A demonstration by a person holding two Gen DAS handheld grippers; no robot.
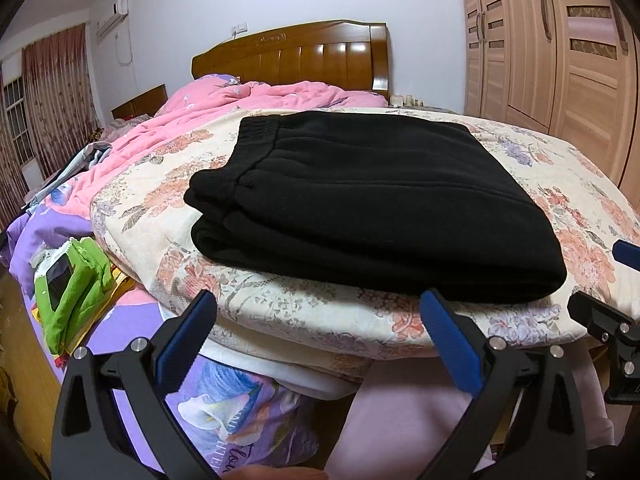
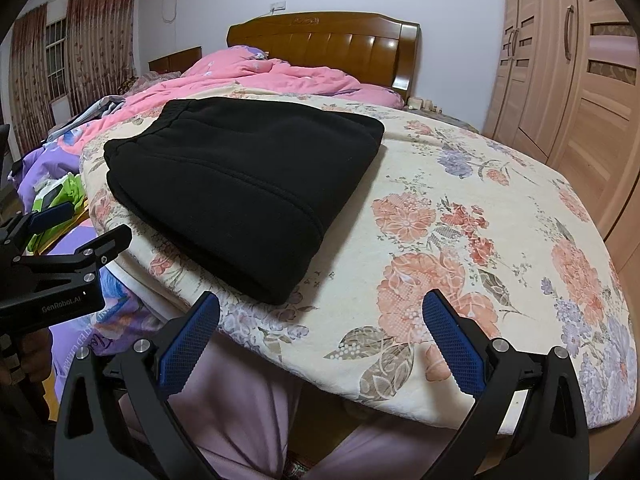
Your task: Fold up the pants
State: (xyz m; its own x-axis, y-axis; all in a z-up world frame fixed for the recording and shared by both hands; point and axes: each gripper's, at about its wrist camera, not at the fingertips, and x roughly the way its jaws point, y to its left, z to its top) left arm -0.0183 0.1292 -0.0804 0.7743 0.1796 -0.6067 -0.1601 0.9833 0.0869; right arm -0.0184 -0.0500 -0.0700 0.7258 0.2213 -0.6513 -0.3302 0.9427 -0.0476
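The black pants (image 1: 360,208) lie folded in a thick rectangle on a floral cream blanket (image 1: 304,312), waistband at the far left. They also show in the right wrist view (image 2: 244,184). My left gripper (image 1: 318,300) is open and empty, just short of the pants' near edge. My right gripper (image 2: 320,304) is open and empty, at the blanket's near edge, to the right of the pants. The left gripper also shows in the right wrist view (image 2: 80,224), and the right gripper's fingertips (image 1: 592,312) show at the right edge of the left wrist view.
A pink quilt (image 1: 224,108) is bunched behind the blanket below a wooden headboard (image 1: 296,56). A green cloth item (image 1: 76,284) and purple bedding (image 1: 224,412) lie at the left. A wardrobe (image 2: 572,80) stands on the right. Pale pink trousers of the person (image 2: 240,420) are below.
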